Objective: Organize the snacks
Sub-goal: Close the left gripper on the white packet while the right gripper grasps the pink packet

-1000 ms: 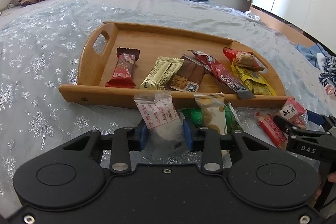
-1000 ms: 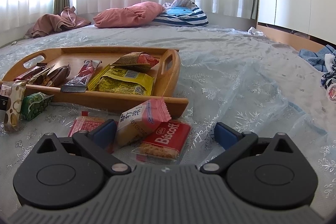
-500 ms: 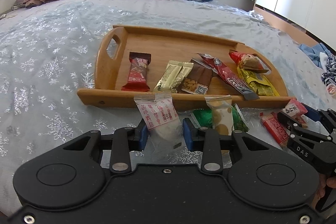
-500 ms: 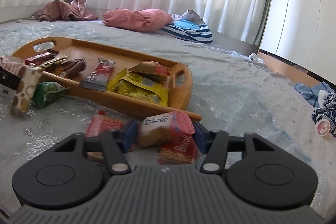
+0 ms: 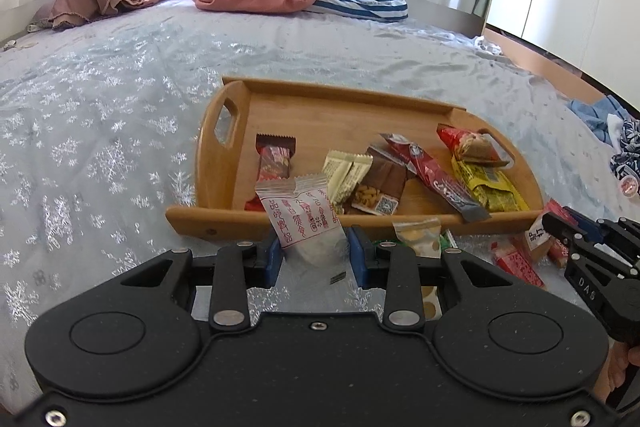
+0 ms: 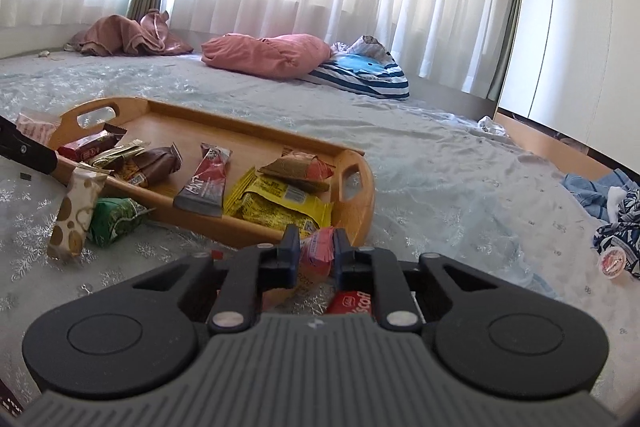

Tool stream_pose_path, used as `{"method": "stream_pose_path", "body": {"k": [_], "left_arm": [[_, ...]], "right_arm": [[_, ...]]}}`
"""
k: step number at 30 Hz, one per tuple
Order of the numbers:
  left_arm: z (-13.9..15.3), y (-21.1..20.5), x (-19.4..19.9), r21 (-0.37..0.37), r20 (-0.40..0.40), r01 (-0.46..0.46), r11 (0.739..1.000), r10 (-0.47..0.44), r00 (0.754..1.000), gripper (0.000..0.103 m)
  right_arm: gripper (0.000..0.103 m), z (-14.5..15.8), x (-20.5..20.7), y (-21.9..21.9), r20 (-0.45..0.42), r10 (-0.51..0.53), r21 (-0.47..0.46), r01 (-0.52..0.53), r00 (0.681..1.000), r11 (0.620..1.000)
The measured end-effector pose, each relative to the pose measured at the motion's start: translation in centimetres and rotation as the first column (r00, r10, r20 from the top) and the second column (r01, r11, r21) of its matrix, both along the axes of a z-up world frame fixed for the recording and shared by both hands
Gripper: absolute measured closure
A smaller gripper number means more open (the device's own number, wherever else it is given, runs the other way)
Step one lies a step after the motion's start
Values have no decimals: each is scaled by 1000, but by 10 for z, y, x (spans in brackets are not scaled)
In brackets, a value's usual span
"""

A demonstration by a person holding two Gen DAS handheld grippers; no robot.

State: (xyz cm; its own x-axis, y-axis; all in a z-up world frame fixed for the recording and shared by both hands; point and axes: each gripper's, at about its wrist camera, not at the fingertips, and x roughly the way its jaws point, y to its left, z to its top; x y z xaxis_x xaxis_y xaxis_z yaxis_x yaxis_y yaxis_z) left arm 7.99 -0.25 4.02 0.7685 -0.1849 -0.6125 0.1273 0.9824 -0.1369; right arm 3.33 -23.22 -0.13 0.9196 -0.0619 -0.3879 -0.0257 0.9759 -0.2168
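**Both grippers pinching snack packets in front of the wooden tray**

The left gripper [image 5: 315,254] is seen with its blue pads pressed against a clear packet with red characters [image 5: 306,223], held upright just short of the near rail of the wooden tray [image 5: 224,225]. Only the left wrist view shows the tray's full floor: a bare stretch of wood lies beyond the packet toward the far rail, while a dark red bar [image 5: 274,163], a cream wrapper [image 5: 344,175], a brown nut bar [image 5: 378,185], a long red bar [image 5: 434,177] and a yellow packet [image 5: 486,183] are spread ahead and to the right. The right gripper [image 5: 568,227] appears at that view's right edge.

The right wrist view alone shows the right gripper [image 6: 316,255] pinching a pink packet [image 6: 318,253] narrowly, just short of the tray's right-hand end [image 6: 360,211]. Beneath it a red Biscoff packet [image 6: 352,303] is partly hidden. To its left, outside the tray, a gold-dotted packet [image 6: 76,215] leans beside a green packet [image 6: 114,221]. Open bedspread [image 6: 460,211] lies to the right.
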Motion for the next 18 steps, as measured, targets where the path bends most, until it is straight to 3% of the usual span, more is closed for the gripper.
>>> {"method": "stream_pose_path", "body": {"k": [2,6,9,13,18], "left_arm": [[1,0,0,-1,2,0,1000,0,1000,71],[1,1,0,-5,-4,0,1000,0,1000,71],[0,1,-1,-2,-8,4,1000,-4,1000,71],[0,2,-1,-2,-7,3,1000,-3,1000,71],[2,5,-1,-7,8,-10,1000,10,1000,71]], "right_arm": [[80,-2,1,4,-7,-7,-18,7,1000,1000],[59,-11,6,4,-45,-20,-30,19,999,999],[56,-19,6,5,-72,-13,-25,11,997,1000],[56,-25,6,8,-72,-19,-40,17,997,999],[70,-16,3,5,-42,-22,23,23,999,999]]}}
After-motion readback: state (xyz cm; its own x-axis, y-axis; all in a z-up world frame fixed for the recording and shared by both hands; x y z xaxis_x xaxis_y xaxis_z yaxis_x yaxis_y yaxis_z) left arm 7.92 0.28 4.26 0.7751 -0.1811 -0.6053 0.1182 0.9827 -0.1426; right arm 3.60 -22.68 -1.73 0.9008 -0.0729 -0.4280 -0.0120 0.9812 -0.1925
